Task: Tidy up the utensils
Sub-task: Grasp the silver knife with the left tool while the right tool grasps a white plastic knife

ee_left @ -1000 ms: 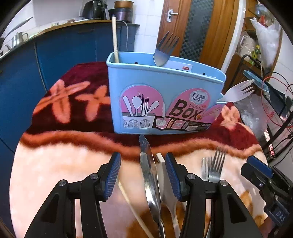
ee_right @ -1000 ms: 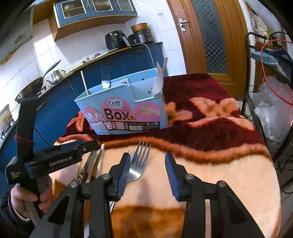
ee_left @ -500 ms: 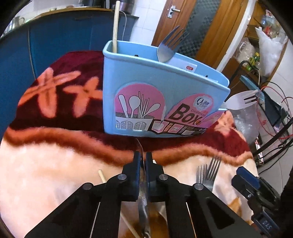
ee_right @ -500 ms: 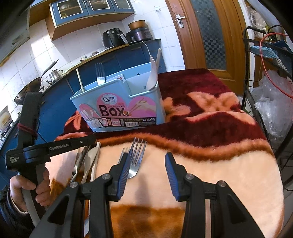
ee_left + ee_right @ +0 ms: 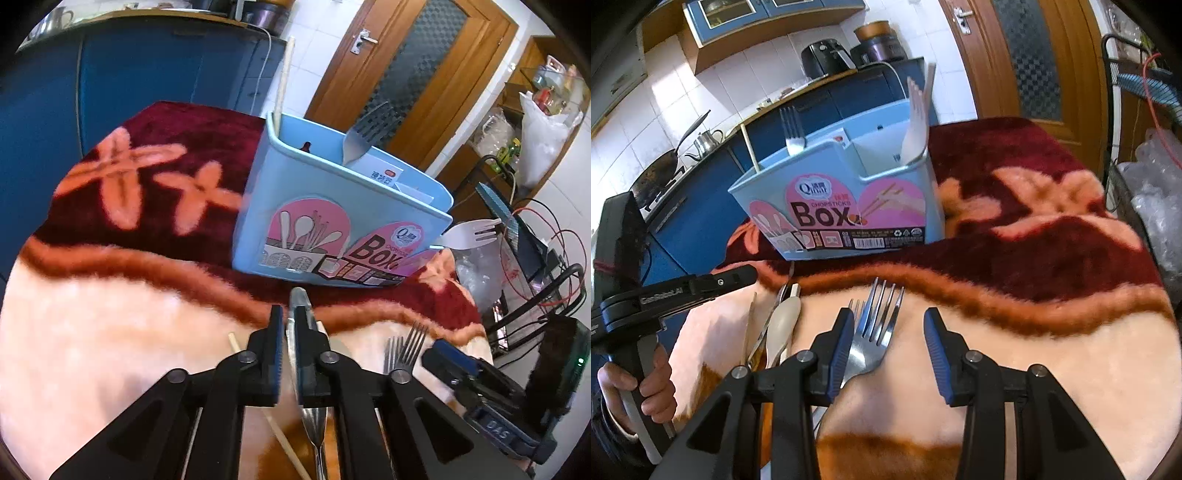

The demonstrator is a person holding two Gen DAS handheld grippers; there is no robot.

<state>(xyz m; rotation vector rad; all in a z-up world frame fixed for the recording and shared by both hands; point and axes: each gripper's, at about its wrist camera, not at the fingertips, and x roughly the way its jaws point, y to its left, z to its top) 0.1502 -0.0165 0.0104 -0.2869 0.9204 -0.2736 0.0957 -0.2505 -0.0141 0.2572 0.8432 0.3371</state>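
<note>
Left tool [image 5: 288, 350] is pinched tight on a metal spoon [image 5: 298, 306], bowl end poking up past the pads, just in front of the light blue utensil box [image 5: 332, 221]. The box sits on the counter's fuzzy blanket [image 5: 110, 314] and already has a metal fork [image 5: 365, 133], a chopstick [image 5: 282, 77] and a white plastic fork [image 5: 469, 234] standing in it. Right tool [image 5: 888, 343] is spread wide open, low over two metal forks [image 5: 875, 321] lying flat. A pale spoon [image 5: 781, 328] lies just left of them.
</note>
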